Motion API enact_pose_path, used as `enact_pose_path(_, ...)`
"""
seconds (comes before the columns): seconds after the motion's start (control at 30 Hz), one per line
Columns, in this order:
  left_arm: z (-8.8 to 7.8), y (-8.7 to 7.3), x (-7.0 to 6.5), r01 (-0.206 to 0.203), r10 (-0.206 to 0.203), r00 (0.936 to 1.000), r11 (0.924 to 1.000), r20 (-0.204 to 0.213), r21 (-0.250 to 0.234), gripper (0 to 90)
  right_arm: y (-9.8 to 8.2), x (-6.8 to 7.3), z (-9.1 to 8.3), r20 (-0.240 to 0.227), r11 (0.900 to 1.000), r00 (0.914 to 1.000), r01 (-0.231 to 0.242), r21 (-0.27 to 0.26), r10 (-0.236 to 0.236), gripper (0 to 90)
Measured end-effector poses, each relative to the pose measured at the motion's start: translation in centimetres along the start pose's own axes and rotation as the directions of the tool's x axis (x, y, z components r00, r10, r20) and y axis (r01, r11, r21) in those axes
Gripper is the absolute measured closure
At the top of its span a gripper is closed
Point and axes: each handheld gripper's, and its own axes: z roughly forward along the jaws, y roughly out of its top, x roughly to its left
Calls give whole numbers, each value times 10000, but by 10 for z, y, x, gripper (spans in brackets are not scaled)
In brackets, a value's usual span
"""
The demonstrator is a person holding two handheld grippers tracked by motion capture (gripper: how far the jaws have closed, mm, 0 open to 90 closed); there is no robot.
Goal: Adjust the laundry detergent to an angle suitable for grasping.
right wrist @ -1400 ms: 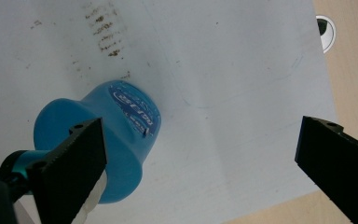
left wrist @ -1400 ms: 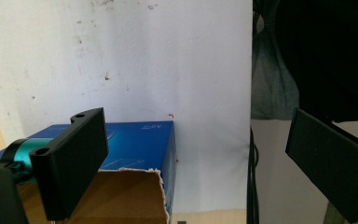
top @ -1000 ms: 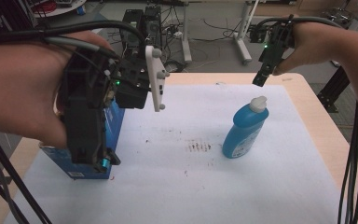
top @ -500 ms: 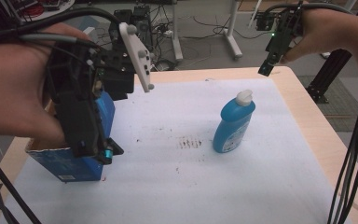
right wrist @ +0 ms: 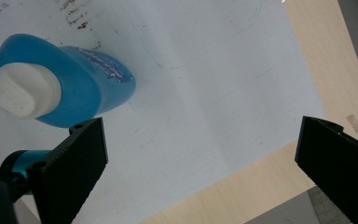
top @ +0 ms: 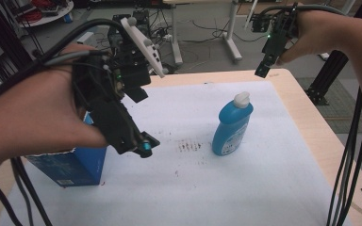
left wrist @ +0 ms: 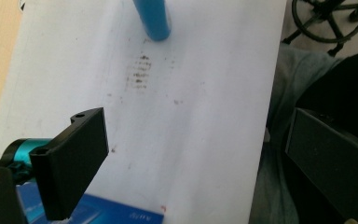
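Standing on the white sheet: a blue bottle (top: 232, 127) with a white cap is sitting upright on the white sheet (top: 264, 188) covering the table (top: 311, 122), just right of a patch of dark smudges (top: 188, 146).
Bottle in the right gripper view: it is showing from above (right wrist: 70, 88), cap towards the camera, beside the lower left jaw and not between the jaws.
Bottle in the left gripper view: its blue base (left wrist: 153, 18) is resting at the top of the sheet, beyond the smudges.
Right gripper: the right gripper (top: 264, 70) is hovering high above the far right part of the table, well apart from the bottle, pointing down; its jaws are standing wide apart and gripping nothing (right wrist: 200, 172).
Left gripper: the left gripper (top: 143, 146) is hanging in the air over the near left of the sheet; its jaws are spread wide with nothing between them (left wrist: 196, 172).
Blue box: a blue box (top: 70, 165) is sitting on the sheet at the near left, under the person's left hand (top: 37, 122).
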Motion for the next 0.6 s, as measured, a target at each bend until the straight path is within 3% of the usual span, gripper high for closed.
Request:
enact_pose_path(0.3,22,13,8,403,-438,9978,9968,-495,-693,56,0,0,1,18,10000,10000,90,-17,-90,13)
enact_pose_path(0.43,35,16,11,779,-828,9957,9914,-423,-1054,56,2,1,4,-18,9999,9999,117,-18,-117,13)
enact_pose_path(0.6,55,23,14,875,-939,9944,9889,-485,-1200,57,5,1,6,-77,9999,9998,161,-63,-161,13)
